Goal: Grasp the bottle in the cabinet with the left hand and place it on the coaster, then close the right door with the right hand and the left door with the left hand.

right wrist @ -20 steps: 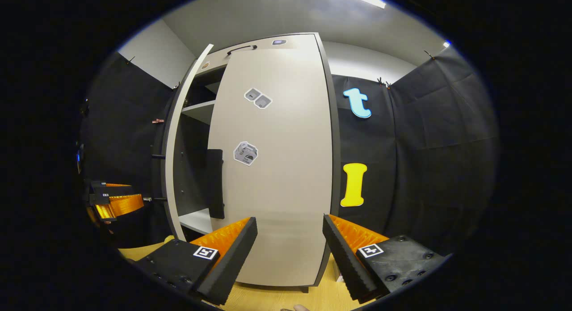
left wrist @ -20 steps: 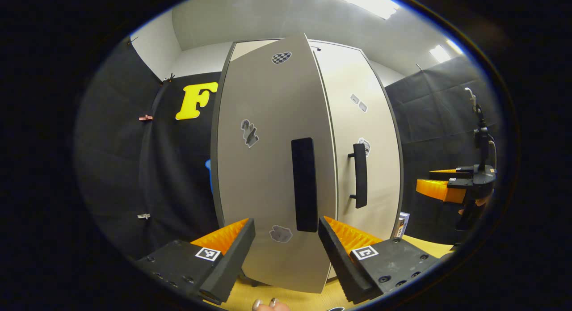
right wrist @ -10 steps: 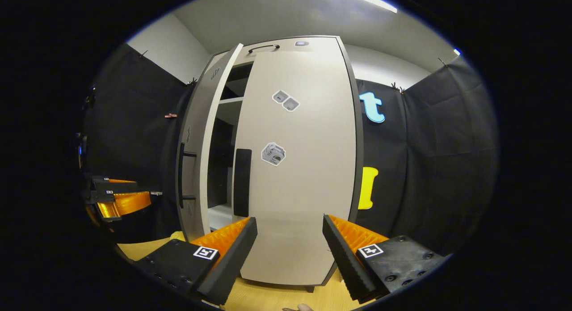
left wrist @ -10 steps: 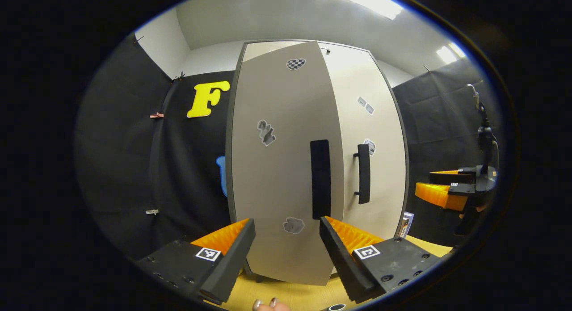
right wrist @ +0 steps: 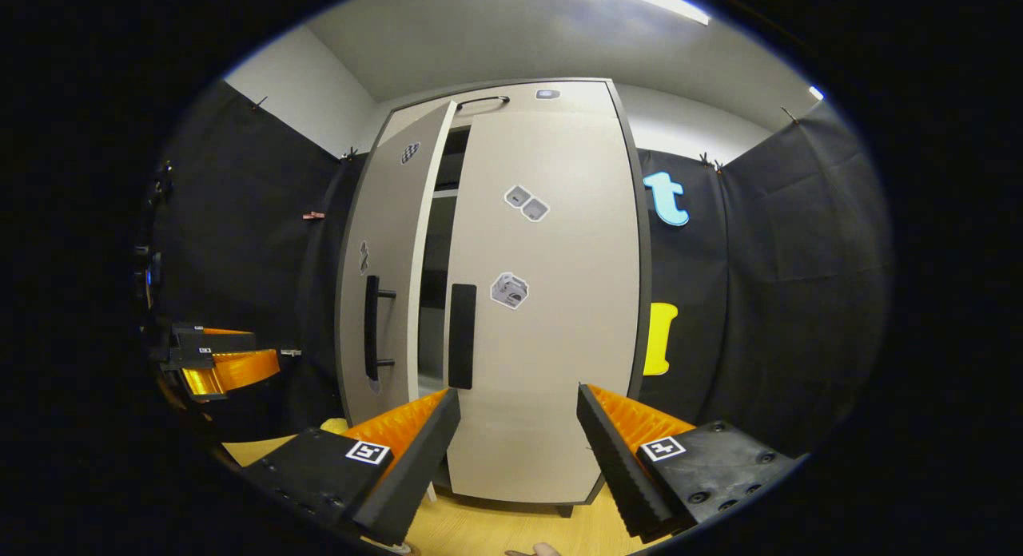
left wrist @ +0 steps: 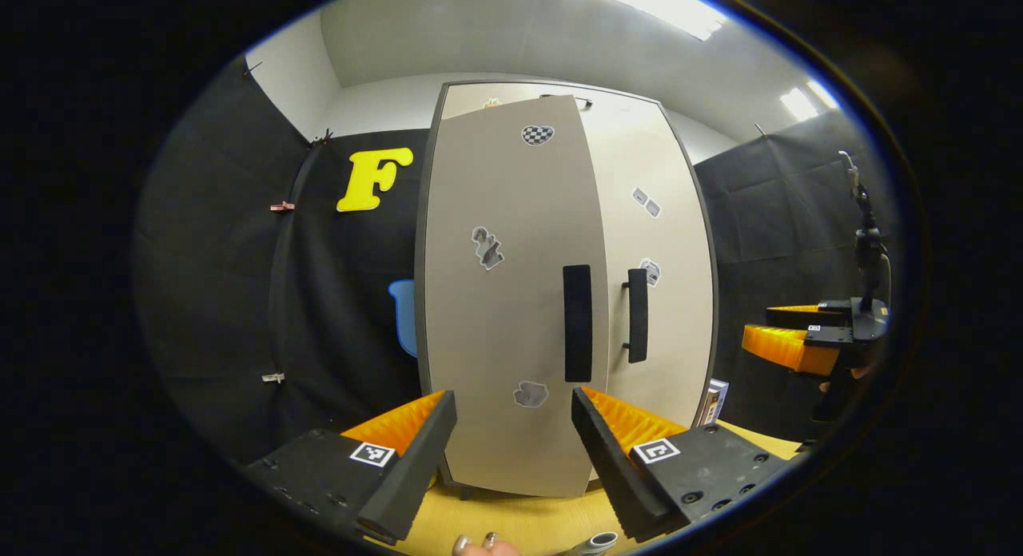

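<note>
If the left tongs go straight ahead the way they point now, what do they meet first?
Most likely the left door of the cabinet, near its lower part below the handle. The left tongs are open; depth is unclear.

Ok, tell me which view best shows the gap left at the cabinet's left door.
The right gripper view: the left door stands ajar, with a dark gap between it and the shut right door. In the left gripper view the left door is face-on, overlapping the right door, so the gap is hidden.

Probably a lab recording booth: black cloth walls around a sticker-marked cabinet.
</note>
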Demonstrator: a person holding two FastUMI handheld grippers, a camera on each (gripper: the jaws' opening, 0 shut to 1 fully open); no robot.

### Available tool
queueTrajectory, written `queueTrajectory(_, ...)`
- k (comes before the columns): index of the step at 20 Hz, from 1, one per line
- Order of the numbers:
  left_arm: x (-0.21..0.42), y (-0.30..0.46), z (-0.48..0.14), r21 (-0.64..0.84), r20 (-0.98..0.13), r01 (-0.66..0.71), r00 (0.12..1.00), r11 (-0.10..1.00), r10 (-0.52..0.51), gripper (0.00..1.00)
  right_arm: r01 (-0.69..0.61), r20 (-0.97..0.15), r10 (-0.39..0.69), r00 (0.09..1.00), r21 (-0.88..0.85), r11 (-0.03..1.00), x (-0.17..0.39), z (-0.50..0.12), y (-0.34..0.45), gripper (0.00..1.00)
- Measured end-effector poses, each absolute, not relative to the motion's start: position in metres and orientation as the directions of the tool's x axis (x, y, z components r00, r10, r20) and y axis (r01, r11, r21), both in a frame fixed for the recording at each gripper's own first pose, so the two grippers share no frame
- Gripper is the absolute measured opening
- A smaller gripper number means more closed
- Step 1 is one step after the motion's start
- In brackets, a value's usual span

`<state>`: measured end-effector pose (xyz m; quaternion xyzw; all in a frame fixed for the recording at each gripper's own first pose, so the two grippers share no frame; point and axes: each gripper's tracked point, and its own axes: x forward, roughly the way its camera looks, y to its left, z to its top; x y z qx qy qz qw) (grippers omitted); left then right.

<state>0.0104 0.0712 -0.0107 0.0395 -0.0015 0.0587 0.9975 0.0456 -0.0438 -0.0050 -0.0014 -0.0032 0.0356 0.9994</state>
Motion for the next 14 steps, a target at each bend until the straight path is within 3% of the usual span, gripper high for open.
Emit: queueTrajectory(14, -0.003, 0.051, -0.002, 0.07, 0.036, -0.082, 0.996, 0.994, 0.08, 0.94, -0.04, 0.027, 0.039, 0.999, 0.019, 0.999, 0.018, 0.007, -0.038, 0.98)
